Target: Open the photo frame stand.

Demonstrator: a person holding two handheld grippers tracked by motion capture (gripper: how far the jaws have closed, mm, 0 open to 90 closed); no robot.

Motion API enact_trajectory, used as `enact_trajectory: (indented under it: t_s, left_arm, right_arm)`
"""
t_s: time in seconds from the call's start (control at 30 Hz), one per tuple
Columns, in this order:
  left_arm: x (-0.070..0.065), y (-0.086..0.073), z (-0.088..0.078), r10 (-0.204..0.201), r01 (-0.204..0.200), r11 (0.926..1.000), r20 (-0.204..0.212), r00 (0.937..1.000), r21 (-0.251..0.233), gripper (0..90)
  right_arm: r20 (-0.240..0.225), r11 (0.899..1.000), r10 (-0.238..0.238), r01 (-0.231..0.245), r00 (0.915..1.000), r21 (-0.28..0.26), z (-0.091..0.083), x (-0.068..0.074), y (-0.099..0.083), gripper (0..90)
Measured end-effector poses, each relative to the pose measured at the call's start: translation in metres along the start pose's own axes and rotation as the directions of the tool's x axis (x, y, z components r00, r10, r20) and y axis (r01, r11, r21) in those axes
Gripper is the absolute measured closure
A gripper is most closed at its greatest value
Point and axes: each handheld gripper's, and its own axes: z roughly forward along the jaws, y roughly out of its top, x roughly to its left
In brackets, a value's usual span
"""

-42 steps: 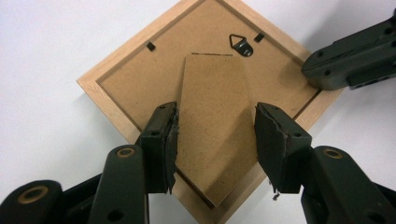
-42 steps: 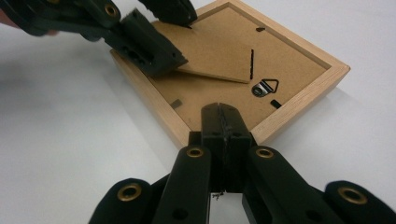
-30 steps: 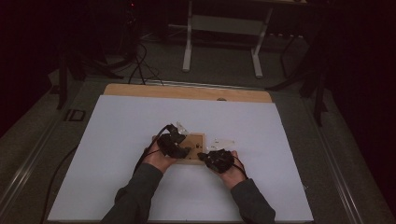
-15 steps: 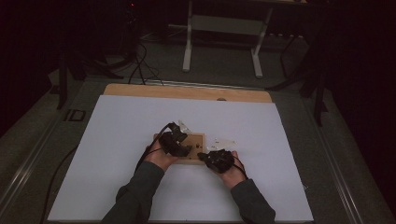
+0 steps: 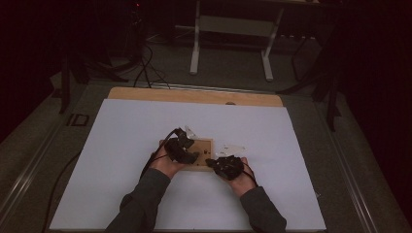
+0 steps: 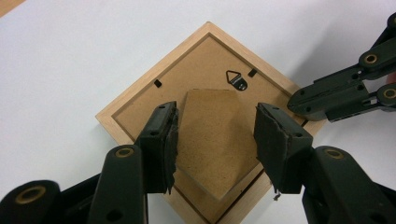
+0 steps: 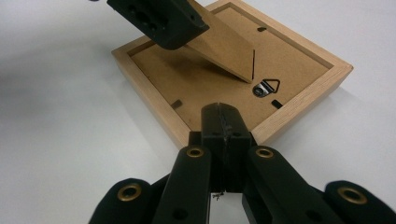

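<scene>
A small wooden picture frame [image 5: 200, 154] lies face down on the white table cover [image 5: 121, 145], a little nearer to the person than the middle of the cover. Its brown backing board faces up, and a metal hanging hook [image 6: 236, 79] sits on this board near one corner of the frame.

The left gripper [image 6: 215, 140] is over the frame. Its jaws stand on both sides of the cardboard easel stand [image 6: 212, 135], which is lifted up from the backing board at an angle. In the left gripper view the pads sit close to the edges of the stand, but it is not possible to tell if they press on it or are only near it.

The right gripper [image 7: 223, 122] is clenched with nothing between its jaws. Its closed tip rests at the wooden edge of the frame, just beside the corner with the hanging hook.

In the high view both hands are close together at the frame, the left hand [image 5: 167, 164] on one side and the right hand [image 5: 238, 175] on the other
</scene>
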Motion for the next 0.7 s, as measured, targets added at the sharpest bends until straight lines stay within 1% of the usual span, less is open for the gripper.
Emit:
enact_trajectory:
  t_s: [0.17,0.3,0.33,0.43,0.53,0.57,0.6,0.63,0.67,0.7]
  left_arm:
    - [0.001,-0.001,0.003,-0.001,0.001,0.9998,0.002,1.0000,0.018,48.9]
    - [0.001,-0.002,0.004,-0.003,0.003,0.9999,0.004,1.0000,0.015,43.8]
    - [0.002,-0.002,0.002,-0.017,0.017,0.9999,0.002,0.9999,0.001,42.5]
    - [0.007,-0.002,-0.001,-0.055,0.055,0.9983,0.019,0.9983,-0.017,39.9]
    - [0.011,-0.003,-0.004,-0.082,0.083,0.9963,0.037,0.9960,-0.023,38.4]
    - [0.013,-0.003,-0.005,-0.101,0.103,0.9942,0.058,0.9932,-0.030,38.2]
    - [0.015,-0.004,-0.005,-0.117,0.120,0.9922,0.071,0.9906,-0.034,37.9]
    - [0.016,-0.005,-0.006,-0.124,0.127,0.9913,0.077,0.9893,-0.035,37.4]
    - [0.017,-0.005,-0.006,-0.137,0.140,0.9895,0.087,0.9868,-0.035,36.9]
    - [0.019,-0.006,-0.006,-0.149,0.153,0.9876,0.104,0.9833,-0.035,36.3]
  right_arm:
    - [0.000,1.000,-0.002,0.002,1.0000,-0.001,0.000,0.000,0.000,90.0]
    - [-0.001,1.000,-0.001,0.001,1.0000,-0.001,0.000,0.000,0.000,90.0]
    - [-0.002,1.000,-0.001,0.001,1.0000,-0.001,0.000,0.000,0.000,90.0]
    - [-0.002,1.000,0.000,0.000,1.0000,0.000,0.000,0.000,0.000,90.0]
    - [-0.003,1.000,0.001,-0.001,1.0000,0.001,0.000,0.000,0.000,90.0]
    - [-0.003,1.000,0.001,-0.001,1.0000,0.001,0.000,0.000,0.000,90.0]
    - [-0.003,1.000,0.001,-0.001,1.0000,0.001,0.000,0.000,0.000,90.0]
    - [-0.003,1.000,0.000,0.000,1.0000,0.001,0.000,0.000,0.000,90.0]
    - [-0.004,1.000,0.001,-0.001,1.0000,0.001,0.000,0.000,0.000,90.0]
    - [-0.005,1.000,0.001,-0.001,1.0000,0.001,0.000,0.000,0.000,90.0]
